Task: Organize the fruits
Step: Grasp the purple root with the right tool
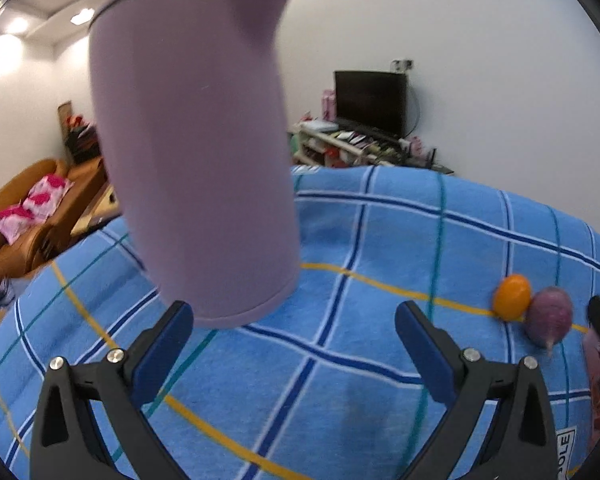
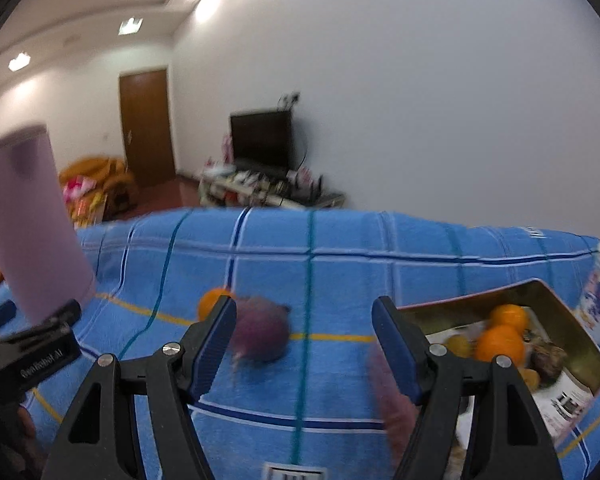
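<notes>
On a blue plaid cloth (image 2: 340, 240), an orange (image 1: 511, 297) and a purple fruit (image 1: 549, 315) lie touching. Both grippers stand with fingers spread wide and hold nothing: the left gripper (image 1: 294, 330) faces a lilac jug (image 1: 196, 152) just ahead of its left finger, and the right gripper (image 2: 304, 326) has the purple fruit near its left finger. At right, a tin (image 2: 580, 328) holds more oranges (image 2: 500, 338).

Lilac kettle (image 1: 192, 152), blue plaid cloth (image 1: 380, 240), orange fruit (image 1: 511, 297), purple fruit (image 1: 549, 316).
</notes>
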Tool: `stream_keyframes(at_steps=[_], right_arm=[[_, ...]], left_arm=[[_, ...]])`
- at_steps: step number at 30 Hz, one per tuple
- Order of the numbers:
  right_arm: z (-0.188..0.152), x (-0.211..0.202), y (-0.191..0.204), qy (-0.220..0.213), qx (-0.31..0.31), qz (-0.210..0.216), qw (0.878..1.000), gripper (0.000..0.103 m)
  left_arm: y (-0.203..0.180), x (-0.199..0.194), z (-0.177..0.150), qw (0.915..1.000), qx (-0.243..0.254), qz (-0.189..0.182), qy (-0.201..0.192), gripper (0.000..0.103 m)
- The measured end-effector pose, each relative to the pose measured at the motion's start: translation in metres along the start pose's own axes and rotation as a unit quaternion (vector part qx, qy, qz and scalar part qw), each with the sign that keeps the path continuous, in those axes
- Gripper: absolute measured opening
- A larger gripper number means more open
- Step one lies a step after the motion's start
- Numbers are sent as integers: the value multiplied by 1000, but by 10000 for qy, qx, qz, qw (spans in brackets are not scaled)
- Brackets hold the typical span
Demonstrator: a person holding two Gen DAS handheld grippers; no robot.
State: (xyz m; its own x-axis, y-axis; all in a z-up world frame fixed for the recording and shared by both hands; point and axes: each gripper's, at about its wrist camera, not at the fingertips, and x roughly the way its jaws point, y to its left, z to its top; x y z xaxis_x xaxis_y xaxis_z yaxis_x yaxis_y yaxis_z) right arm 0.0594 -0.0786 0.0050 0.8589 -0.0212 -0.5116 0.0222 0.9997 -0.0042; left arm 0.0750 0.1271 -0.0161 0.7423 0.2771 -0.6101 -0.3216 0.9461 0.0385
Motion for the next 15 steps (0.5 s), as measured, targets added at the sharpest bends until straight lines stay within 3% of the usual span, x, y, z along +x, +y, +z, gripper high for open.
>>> stream_keyframes(at_steps=[10,15], right_arm=[[7,63,19,1135,-193,218,9931,71],[5,88,11,1606,169,424,9860,65]], left_arm=[[0,4,-2,9998,126,-81,145,103],[-2,4,-2,9996,171,-132,188,103]])
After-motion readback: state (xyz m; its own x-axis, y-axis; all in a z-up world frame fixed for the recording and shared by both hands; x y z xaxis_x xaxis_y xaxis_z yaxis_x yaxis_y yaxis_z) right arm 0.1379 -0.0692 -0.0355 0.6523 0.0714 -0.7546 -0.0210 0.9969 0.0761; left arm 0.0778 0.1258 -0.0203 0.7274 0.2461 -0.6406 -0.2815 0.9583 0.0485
